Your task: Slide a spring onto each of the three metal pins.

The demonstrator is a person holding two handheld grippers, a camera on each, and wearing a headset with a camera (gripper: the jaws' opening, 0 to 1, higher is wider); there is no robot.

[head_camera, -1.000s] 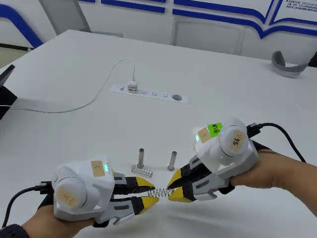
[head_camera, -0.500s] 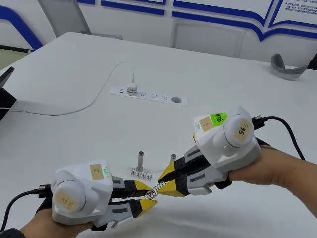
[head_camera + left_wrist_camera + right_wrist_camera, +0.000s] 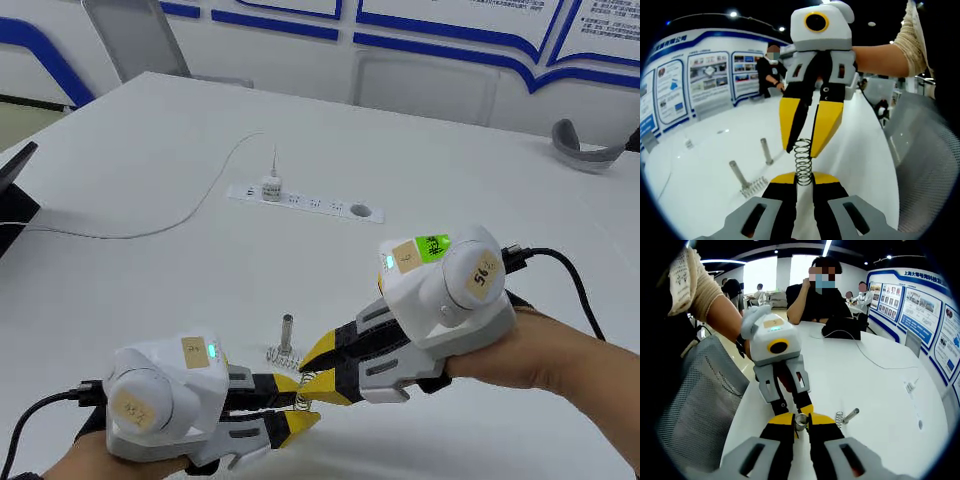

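We are holding one spring [image 3: 802,157] up off the counter [image 3: 695,197], sharing it between the two tools. The left tool [image 3: 802,179] is pinching the coil's near end between its closed yellow tips. The right tool [image 3: 801,421] is meeting it nose to nose and gripping the far end, so the spring is bridging the short gap between the two pairs of tips.

Ahead of the left tool and off to the left of its jaws, two metal pins are standing upright on the counter, the nearer pin [image 3: 738,173] and the farther pin [image 3: 766,151]. Both look bare. A second spring [image 3: 756,186] is lying on its side at the foot of the nearer pin; we cannot tell whether it is touching it.

We are reading this as a regrip of the first spring before it goes onto a pin, so we judge the task to be at its start. Next, one tool needs to let go while the other is holding the coil by its side, leaving the bore open. That end then has to be lined up over a pin top and eased down. The coil looks thin and springy, so a crooked approach risks it catching on the pin tip.
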